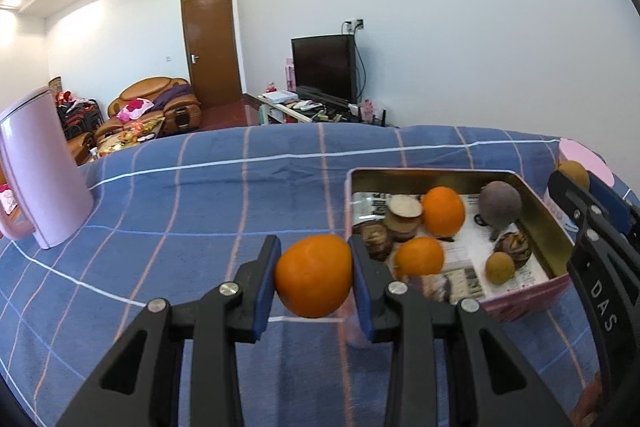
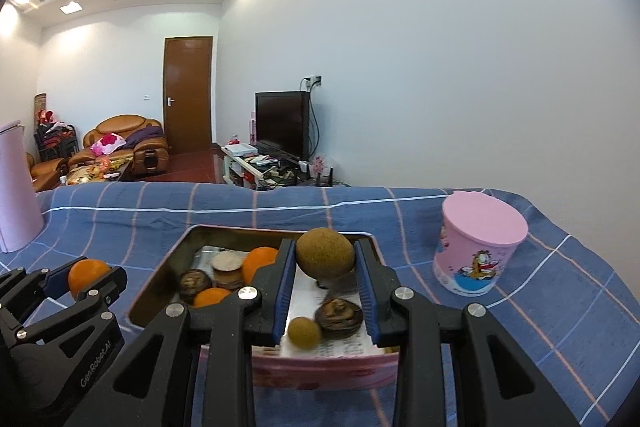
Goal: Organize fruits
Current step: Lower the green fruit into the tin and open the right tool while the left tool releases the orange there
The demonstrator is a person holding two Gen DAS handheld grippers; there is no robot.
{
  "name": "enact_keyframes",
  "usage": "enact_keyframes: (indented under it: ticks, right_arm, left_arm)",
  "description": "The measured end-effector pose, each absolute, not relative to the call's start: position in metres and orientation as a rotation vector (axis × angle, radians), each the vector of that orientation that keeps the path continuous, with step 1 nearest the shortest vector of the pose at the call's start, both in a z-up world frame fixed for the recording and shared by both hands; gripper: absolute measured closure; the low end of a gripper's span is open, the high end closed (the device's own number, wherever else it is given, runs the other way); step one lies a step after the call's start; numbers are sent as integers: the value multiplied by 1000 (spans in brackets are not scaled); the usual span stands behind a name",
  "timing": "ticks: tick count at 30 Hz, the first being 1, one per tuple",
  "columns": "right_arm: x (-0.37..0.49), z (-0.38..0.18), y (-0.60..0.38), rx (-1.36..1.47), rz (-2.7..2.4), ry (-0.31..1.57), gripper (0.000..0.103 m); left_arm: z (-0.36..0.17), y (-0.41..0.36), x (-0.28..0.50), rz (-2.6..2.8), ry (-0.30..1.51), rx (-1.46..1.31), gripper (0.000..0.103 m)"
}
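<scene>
My left gripper (image 1: 314, 277) is shut on an orange (image 1: 313, 275) and holds it above the blue checked cloth, just left of the pink tin box (image 1: 520, 301). In the right wrist view my right gripper (image 2: 325, 277) is shut on a brown round fruit (image 2: 325, 254) and holds it over the tin box (image 2: 320, 363). The box holds two oranges (image 1: 443, 211), a small brown fruit (image 1: 500, 267), a dark purple fruit (image 1: 500, 205) and several brown halved shells (image 1: 403, 217). The left gripper with its orange (image 2: 86, 277) also shows at the left in the right wrist view.
A tall pink jug (image 1: 40, 171) stands on the cloth at the far left. A pink lidded cup (image 2: 478, 249) with a cartoon print stands right of the box. The table's far edge lies beyond them, with a sofa, door and television behind.
</scene>
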State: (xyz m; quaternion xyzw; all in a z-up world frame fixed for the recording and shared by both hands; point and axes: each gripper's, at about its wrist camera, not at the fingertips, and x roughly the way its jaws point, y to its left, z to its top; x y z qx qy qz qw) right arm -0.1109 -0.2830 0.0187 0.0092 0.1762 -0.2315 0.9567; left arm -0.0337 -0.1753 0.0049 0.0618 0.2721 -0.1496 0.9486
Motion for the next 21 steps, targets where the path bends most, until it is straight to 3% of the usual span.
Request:
enact_keyframes:
  ticks: [21]
  right_arm:
    - [-85, 18, -321, 22, -488, 405, 71]
  left_arm:
    - [0, -228, -3, -381, 637, 104, 67]
